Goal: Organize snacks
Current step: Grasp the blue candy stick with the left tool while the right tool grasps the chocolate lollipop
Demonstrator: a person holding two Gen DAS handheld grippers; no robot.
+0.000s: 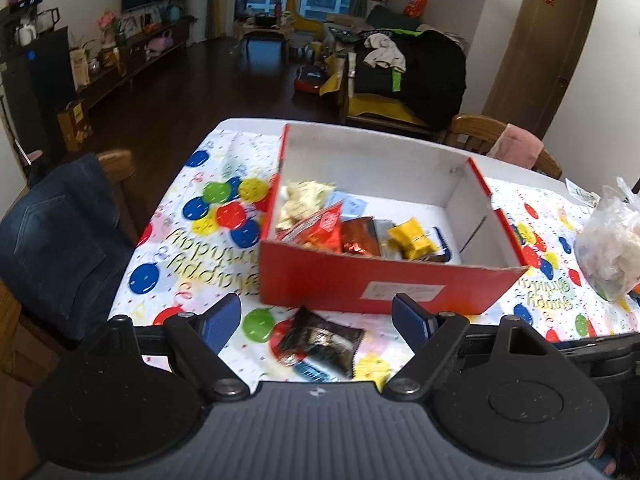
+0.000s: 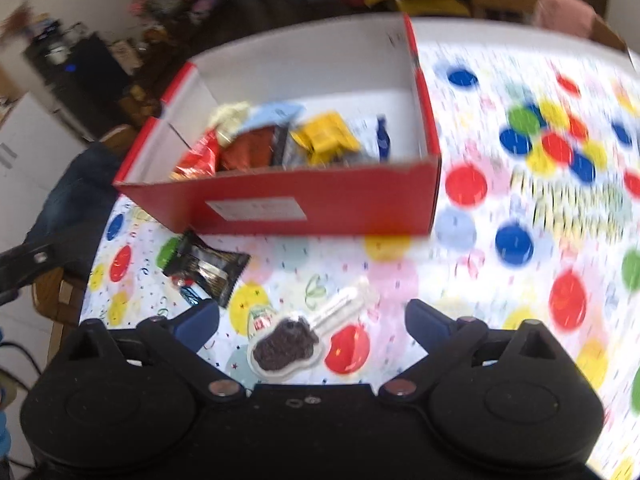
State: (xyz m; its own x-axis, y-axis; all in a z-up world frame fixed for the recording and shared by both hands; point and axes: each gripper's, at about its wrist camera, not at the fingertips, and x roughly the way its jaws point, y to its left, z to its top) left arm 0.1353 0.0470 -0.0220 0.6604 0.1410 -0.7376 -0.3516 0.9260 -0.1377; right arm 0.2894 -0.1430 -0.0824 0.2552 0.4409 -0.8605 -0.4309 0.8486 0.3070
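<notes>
A red cardboard box with a white inside stands on the table and holds several wrapped snacks, among them a yellow one and a red one. The box also shows in the right wrist view. My left gripper is open above a black snack packet that lies in front of the box. My right gripper is open over a clear packet with a dark brown ice-cream-shaped snack. The black packet lies to its left.
The table has a balloon-print birthday cloth. A clear plastic bag sits at the right. Wooden chairs stand at the left, with denim draped over one, and at the far right. A small blue packet lies by the black one.
</notes>
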